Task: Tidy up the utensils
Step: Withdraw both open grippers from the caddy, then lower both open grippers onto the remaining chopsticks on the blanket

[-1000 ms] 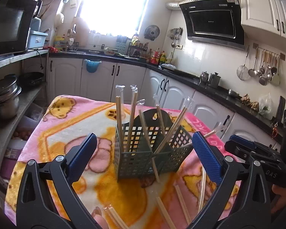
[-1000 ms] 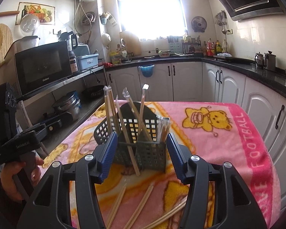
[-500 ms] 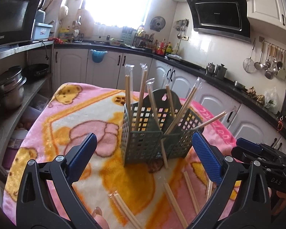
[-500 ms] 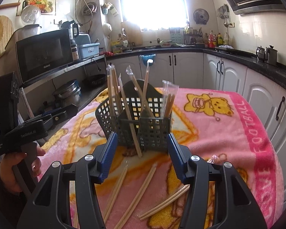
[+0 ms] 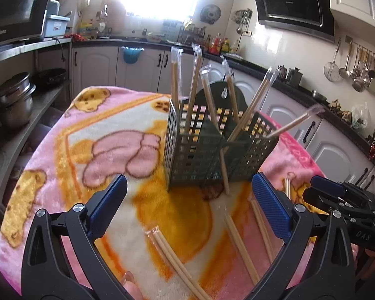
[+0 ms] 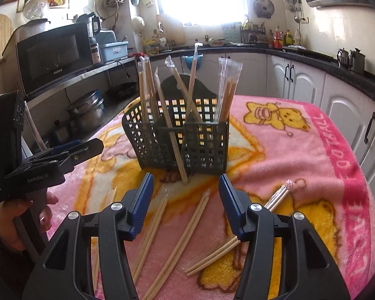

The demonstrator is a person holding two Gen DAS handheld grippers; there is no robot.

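Observation:
A dark green mesh utensil basket (image 5: 212,155) stands on a pink cartoon blanket (image 5: 87,130); it also shows in the right wrist view (image 6: 177,140). Several wrapped wooden chopstick pairs (image 5: 195,85) stand in its compartments, and one leans against its front (image 6: 175,140). More wrapped pairs lie loose on the blanket in front (image 5: 177,262) (image 6: 187,240). My left gripper (image 5: 187,207) is open and empty above the loose pairs. My right gripper (image 6: 186,205) is open and empty, short of the basket.
The blanket-covered table drops off at its left edge (image 5: 17,200) toward steel shelves with pots (image 5: 12,100). White cabinets under a black counter (image 6: 312,57) run behind and to the right. A microwave (image 6: 55,52) sits on the left shelf.
Both grippers have drawn back and tilted down from the basket, so more loose chopsticks on the blanket show. Both stay open and empty.

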